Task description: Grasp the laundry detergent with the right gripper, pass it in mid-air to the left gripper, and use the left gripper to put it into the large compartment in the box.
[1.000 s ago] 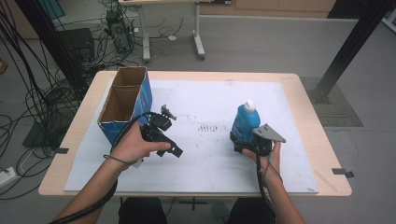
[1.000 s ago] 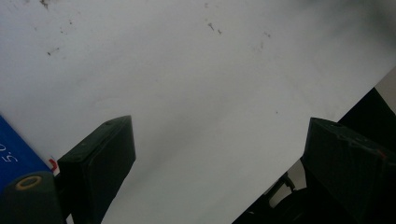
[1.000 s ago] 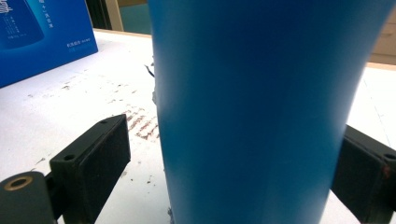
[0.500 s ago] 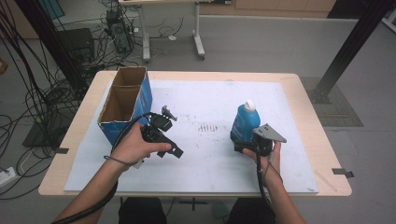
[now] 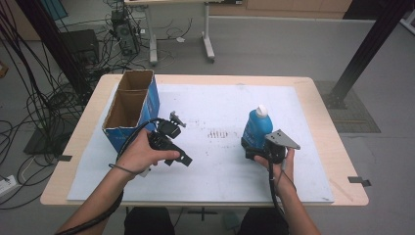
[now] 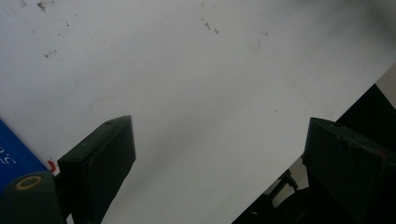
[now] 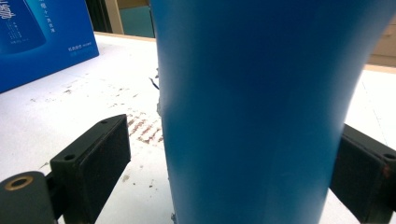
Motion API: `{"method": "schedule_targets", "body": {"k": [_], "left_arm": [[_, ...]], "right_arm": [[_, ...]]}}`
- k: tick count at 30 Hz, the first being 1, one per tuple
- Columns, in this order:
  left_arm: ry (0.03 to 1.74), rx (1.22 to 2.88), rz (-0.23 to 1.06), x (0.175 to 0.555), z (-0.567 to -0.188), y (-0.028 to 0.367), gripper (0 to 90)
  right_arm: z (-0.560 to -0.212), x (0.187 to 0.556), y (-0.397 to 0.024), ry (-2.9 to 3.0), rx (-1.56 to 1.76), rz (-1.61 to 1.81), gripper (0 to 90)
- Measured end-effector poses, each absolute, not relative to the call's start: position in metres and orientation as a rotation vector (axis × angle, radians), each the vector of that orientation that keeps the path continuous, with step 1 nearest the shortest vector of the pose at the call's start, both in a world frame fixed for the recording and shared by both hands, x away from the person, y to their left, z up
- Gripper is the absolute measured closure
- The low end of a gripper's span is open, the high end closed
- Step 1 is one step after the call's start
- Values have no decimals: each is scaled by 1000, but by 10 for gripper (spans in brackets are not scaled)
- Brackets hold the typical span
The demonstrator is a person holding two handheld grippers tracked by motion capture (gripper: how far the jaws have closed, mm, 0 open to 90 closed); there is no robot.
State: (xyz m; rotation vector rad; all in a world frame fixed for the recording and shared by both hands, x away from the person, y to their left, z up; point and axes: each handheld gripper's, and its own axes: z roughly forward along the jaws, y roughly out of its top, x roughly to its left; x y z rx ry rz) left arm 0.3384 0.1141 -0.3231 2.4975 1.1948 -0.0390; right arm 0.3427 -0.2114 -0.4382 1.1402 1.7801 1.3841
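Note:
A blue bottle (image 5: 258, 128) with a white cap stands upright on the white sheet, right of centre. My right gripper (image 5: 252, 148) is at its base, and the bottle's blue body (image 7: 252, 112) sits between the jaws. The left pad (image 7: 100, 158) stands clear of the bottle with a gap; the right pad (image 7: 364, 172) is at its edge. My left gripper (image 5: 182, 157) hovers over the bare sheet beside the cardboard box, tilted down, with its jaws wide apart. In the left gripper view the gripper (image 6: 219, 154) has nothing between its pads.
An open blue cardboard box (image 5: 129, 110) with two compartments stands at the table's left side; its blue printed wall (image 7: 42, 42) and a corner (image 6: 14, 158) show in the gripper views. A white sheet (image 5: 215, 171) covers most of the wooden table (image 5: 318, 98). Cables lie on the floor at left.

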Motion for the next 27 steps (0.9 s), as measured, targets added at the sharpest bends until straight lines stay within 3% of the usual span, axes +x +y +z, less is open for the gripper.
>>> {"method": "schedule_targets", "body": {"k": [27], "left_arm": [[1191, 2506, -36, 338, -324, 113, 97]], "right_arm": [[-437, 343, -213, 1769, 1143, 1396, 77]]}}
